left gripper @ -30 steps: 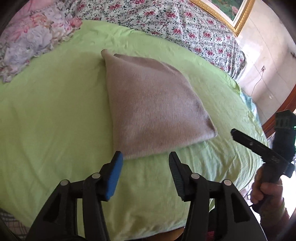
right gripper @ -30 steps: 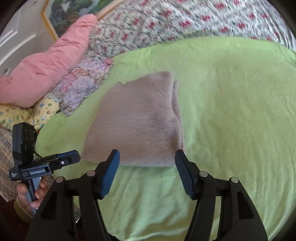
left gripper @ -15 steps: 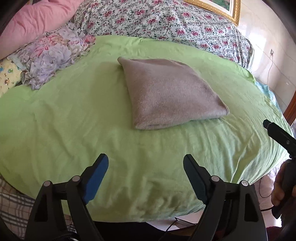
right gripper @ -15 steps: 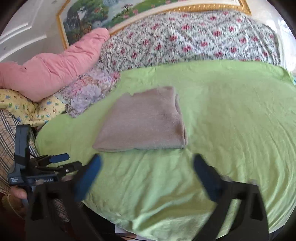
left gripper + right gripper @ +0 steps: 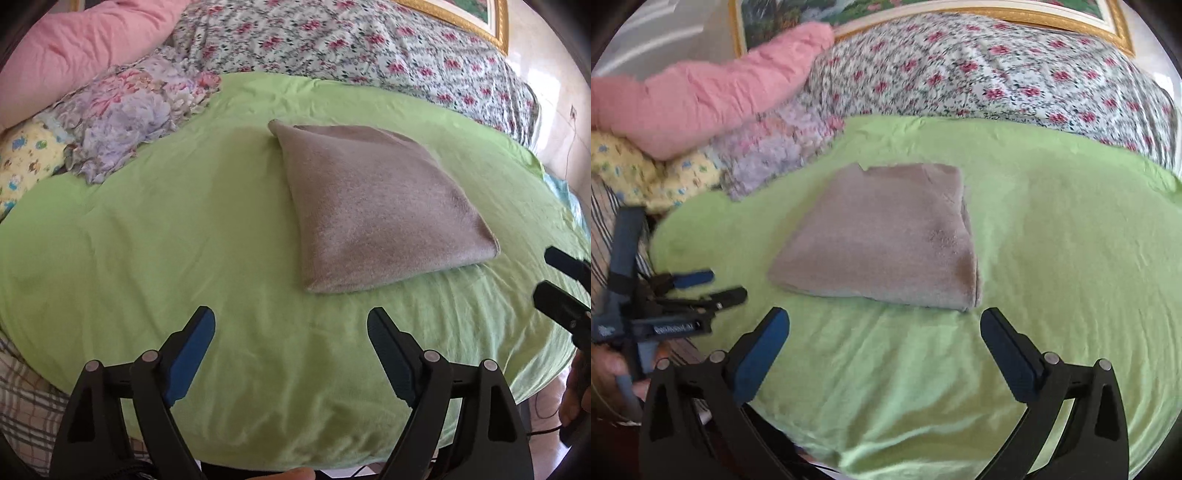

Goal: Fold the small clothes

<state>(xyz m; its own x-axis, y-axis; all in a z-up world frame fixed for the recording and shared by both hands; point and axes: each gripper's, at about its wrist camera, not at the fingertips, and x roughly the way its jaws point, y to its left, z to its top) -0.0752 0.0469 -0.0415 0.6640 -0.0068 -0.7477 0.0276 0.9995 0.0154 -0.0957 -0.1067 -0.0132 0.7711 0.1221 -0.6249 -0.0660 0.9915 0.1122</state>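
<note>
Green bedsheet bears a folded garment; both claws spread, empty.

A folded grey-brown garment lies flat on a lime-green sheet, its folded corner toward the pillows. In the foreground the left gripper hangs over bare sheet with its blue-padded jaws spread wide, nothing between them, well short of the garment. At the right edge the right gripper juts in. Behind are a pink pillow, flowered cushions and a rose-print bedspread.
</note>
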